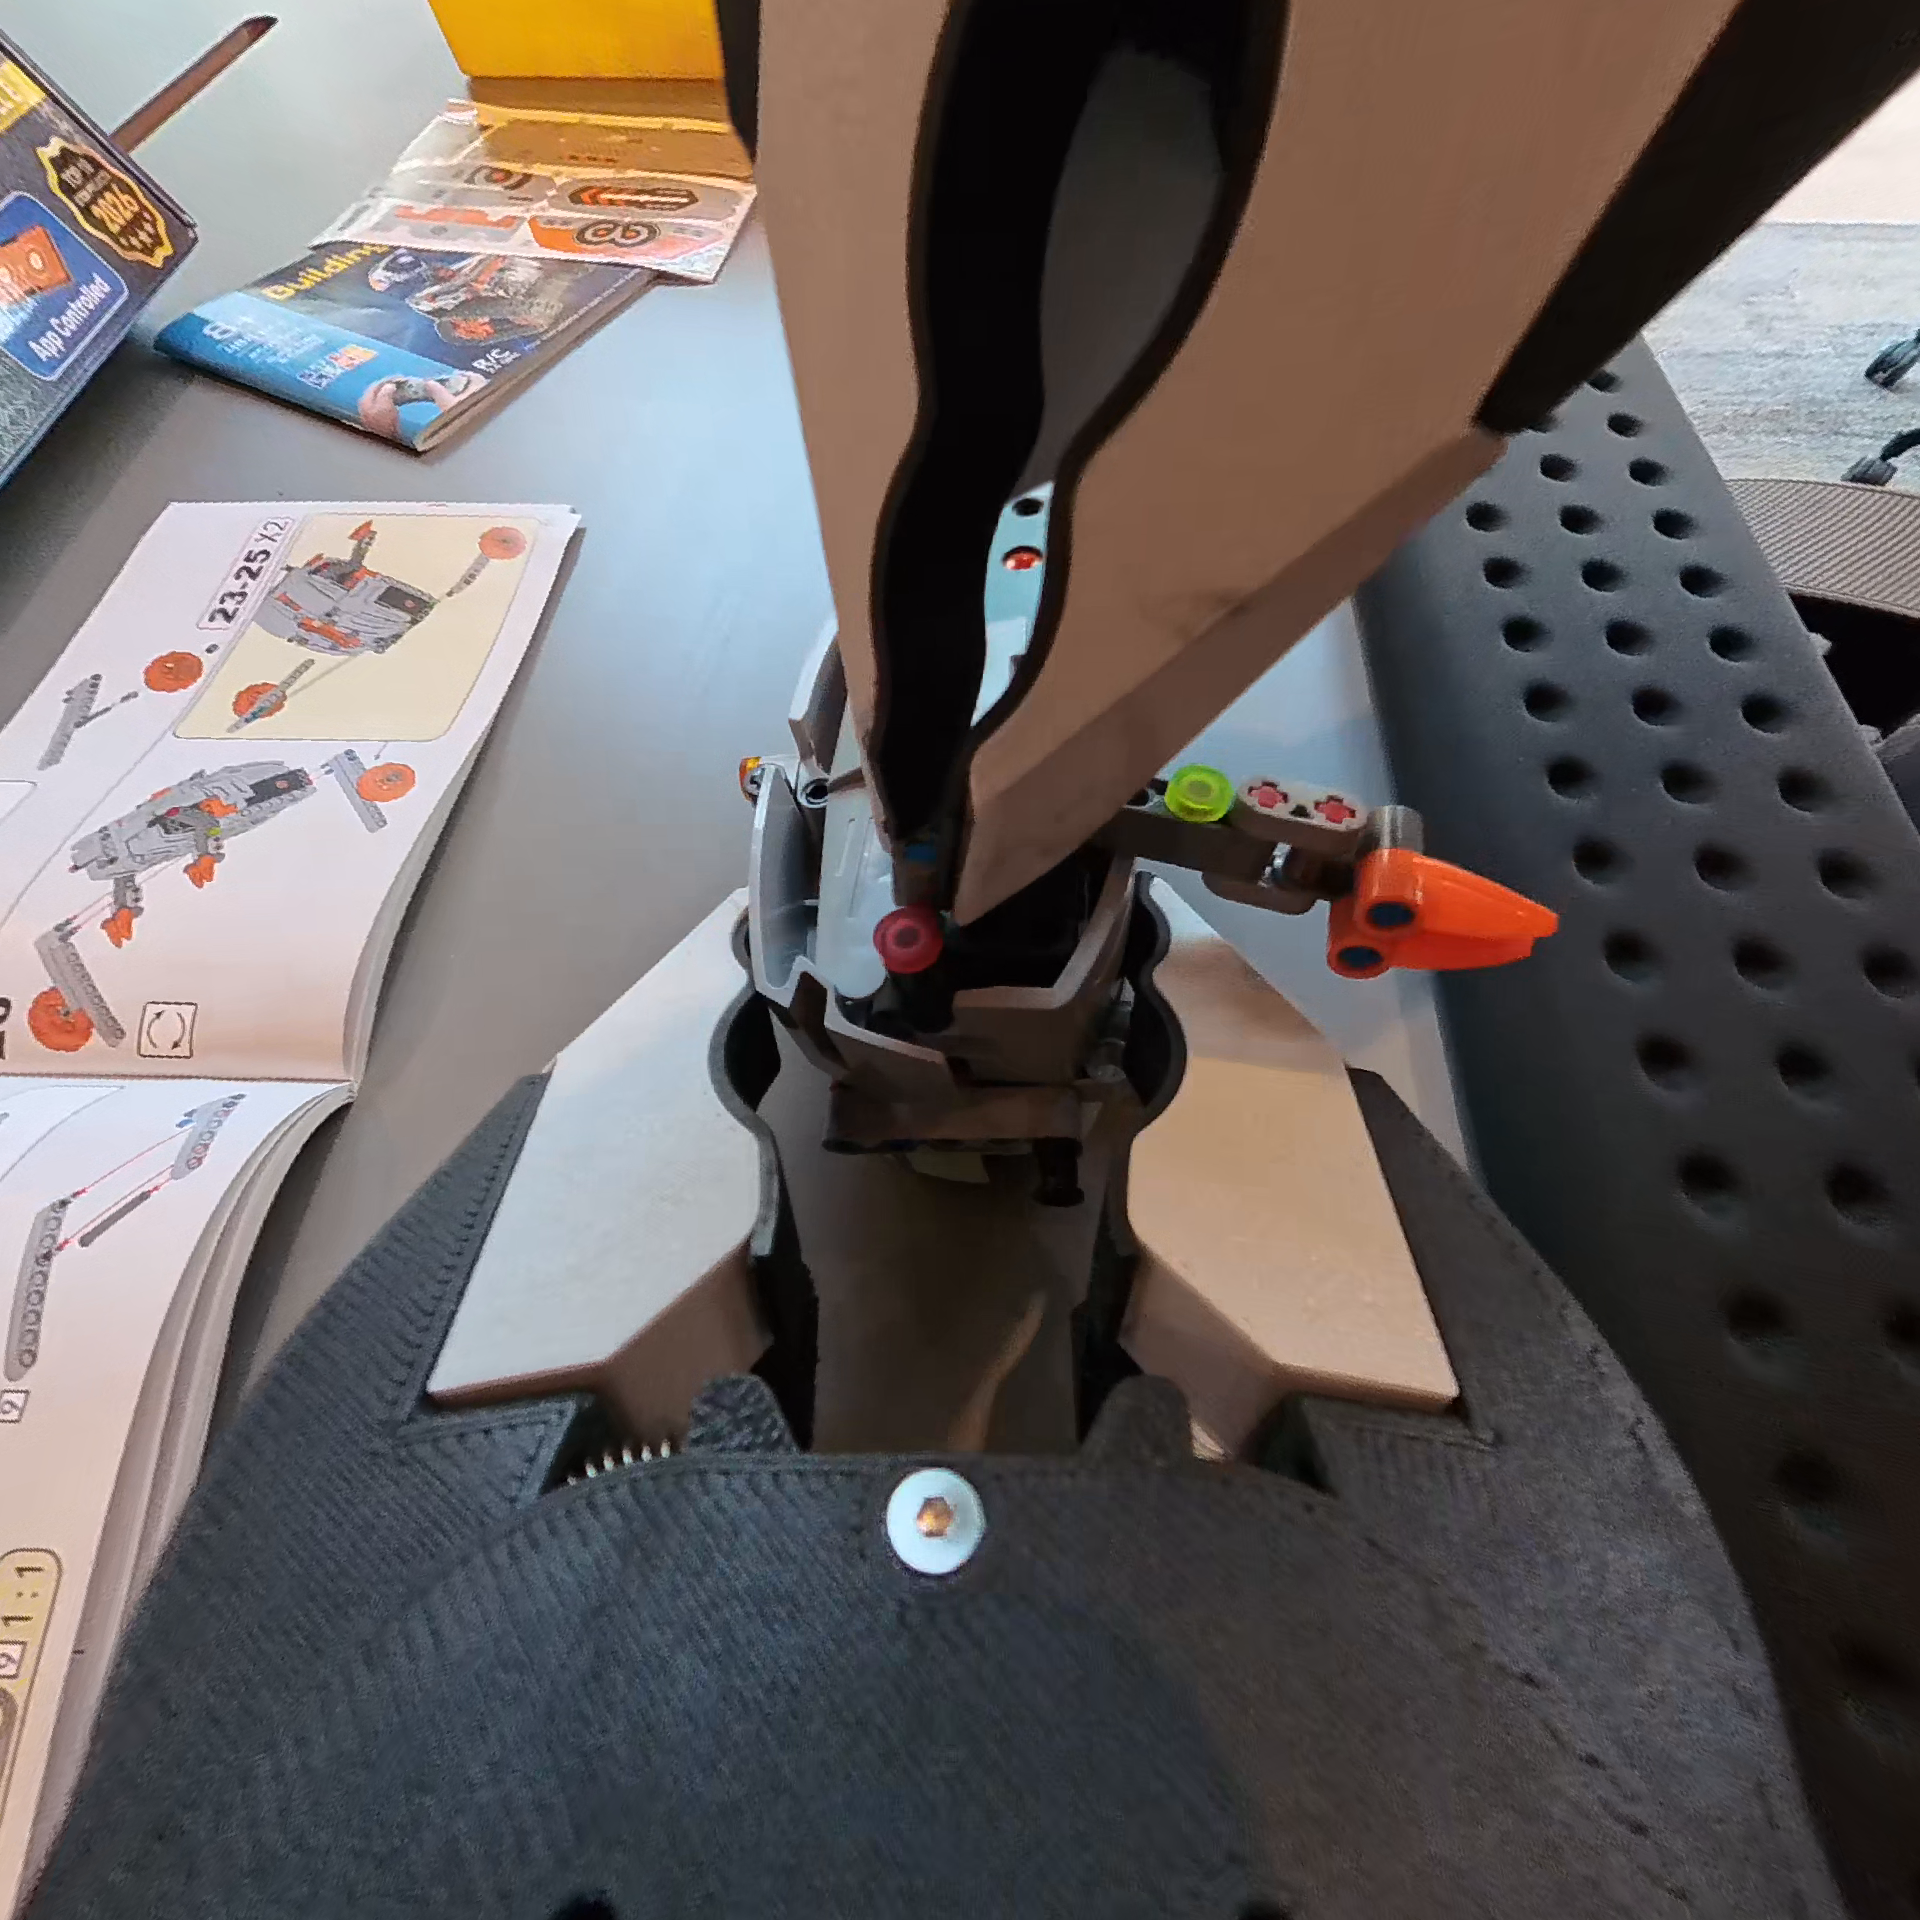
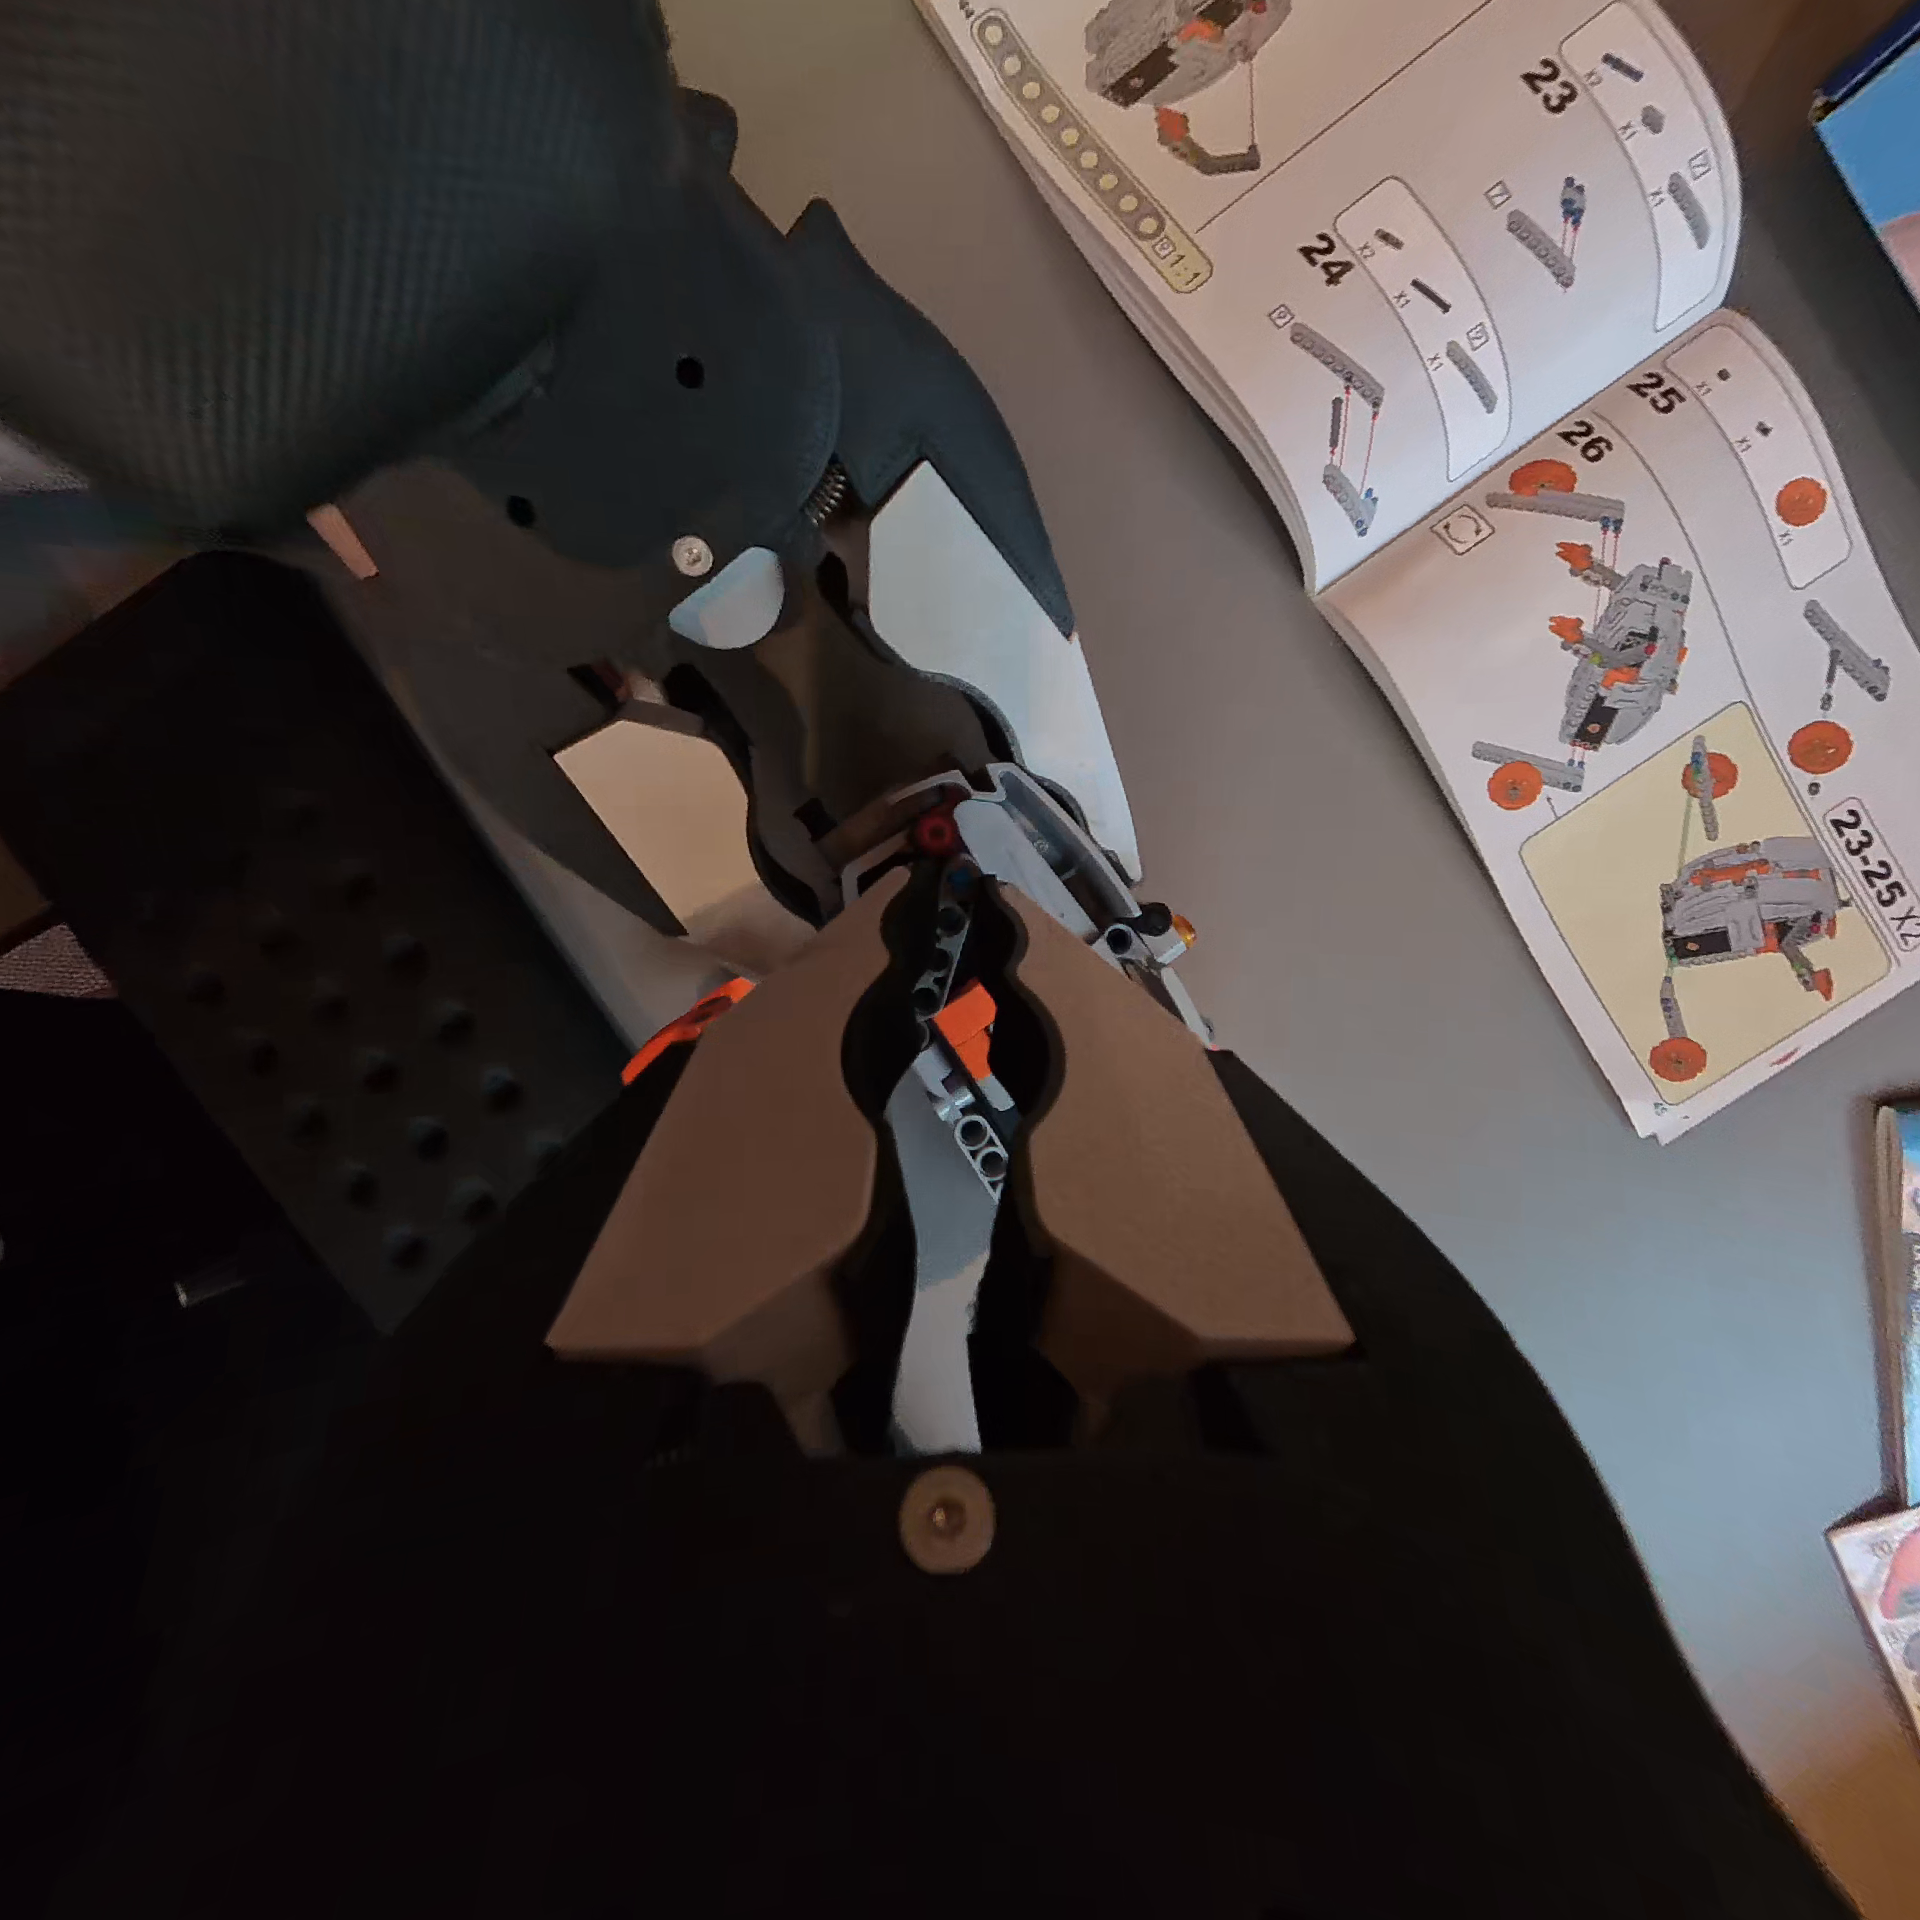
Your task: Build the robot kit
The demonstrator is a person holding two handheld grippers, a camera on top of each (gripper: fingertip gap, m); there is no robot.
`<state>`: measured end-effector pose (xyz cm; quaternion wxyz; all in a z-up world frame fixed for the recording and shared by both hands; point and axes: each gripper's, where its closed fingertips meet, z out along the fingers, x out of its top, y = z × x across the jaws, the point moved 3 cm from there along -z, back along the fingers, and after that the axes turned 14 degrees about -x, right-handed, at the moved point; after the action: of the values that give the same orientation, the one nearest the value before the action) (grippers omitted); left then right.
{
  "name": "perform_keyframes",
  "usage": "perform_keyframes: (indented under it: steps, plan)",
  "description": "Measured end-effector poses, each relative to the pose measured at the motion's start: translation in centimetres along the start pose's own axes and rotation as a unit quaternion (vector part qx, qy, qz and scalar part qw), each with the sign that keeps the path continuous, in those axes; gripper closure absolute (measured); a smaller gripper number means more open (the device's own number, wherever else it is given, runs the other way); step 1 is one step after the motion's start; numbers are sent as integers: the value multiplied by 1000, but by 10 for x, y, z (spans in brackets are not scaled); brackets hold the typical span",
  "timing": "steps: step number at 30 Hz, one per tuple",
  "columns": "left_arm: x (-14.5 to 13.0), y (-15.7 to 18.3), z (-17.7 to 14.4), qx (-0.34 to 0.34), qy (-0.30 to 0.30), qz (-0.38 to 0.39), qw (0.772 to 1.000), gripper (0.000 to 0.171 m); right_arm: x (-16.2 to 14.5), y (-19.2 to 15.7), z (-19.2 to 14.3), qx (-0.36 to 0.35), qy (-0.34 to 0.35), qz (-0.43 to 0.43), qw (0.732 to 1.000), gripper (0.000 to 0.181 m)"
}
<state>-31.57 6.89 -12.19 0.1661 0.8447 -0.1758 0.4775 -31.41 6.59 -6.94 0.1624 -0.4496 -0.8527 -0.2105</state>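
My left gripper (image 1: 945,1029) is shut on a grey brick model (image 1: 997,1018), gripping its body from both sides above the table. The model carries an arm with a green stud (image 1: 1197,792) and an orange claw (image 1: 1444,925) sticking out to the right. My right gripper (image 1: 925,862) comes in from above, shut on a black beam with a red pin (image 1: 907,935) at its end, which touches the model's top. In the right wrist view, my right gripper (image 2: 940,925) pinches the black beam (image 2: 940,961). The red pin (image 2: 935,833) meets the model (image 2: 1039,831), which the left gripper (image 2: 914,821) holds.
An open instruction booklet (image 1: 260,779) (image 2: 1558,520) lies on the dark grey table (image 1: 644,582). Farther off are a closed booklet (image 1: 416,322), a sticker sheet (image 1: 561,197), a blue box (image 1: 62,260) and a yellow container (image 1: 582,36). A black perforated chair seat (image 1: 1662,831) (image 2: 312,935) stands beside the table. About 5 cm separates my left fingertips from my right.
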Motion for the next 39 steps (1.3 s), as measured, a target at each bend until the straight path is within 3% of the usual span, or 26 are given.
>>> perform_keyframes:
  steps: [7,14,25,39]
  plan:
    - [0,0,0,1,0,-1,1000,106,-1,-2,0,-41,31,-41,998,174]
    - [0,0,1,0,1,-6,1000,106,1,1,2,-14,5,-69,997,174]
    - [1,-1,1,-3,3,-12,1000,106,-1,-1,0,-40,103,-2,994,174]
    - [1,0,1,2,1,-2,1000,105,-7,-1,2,-43,113,26,992,171]
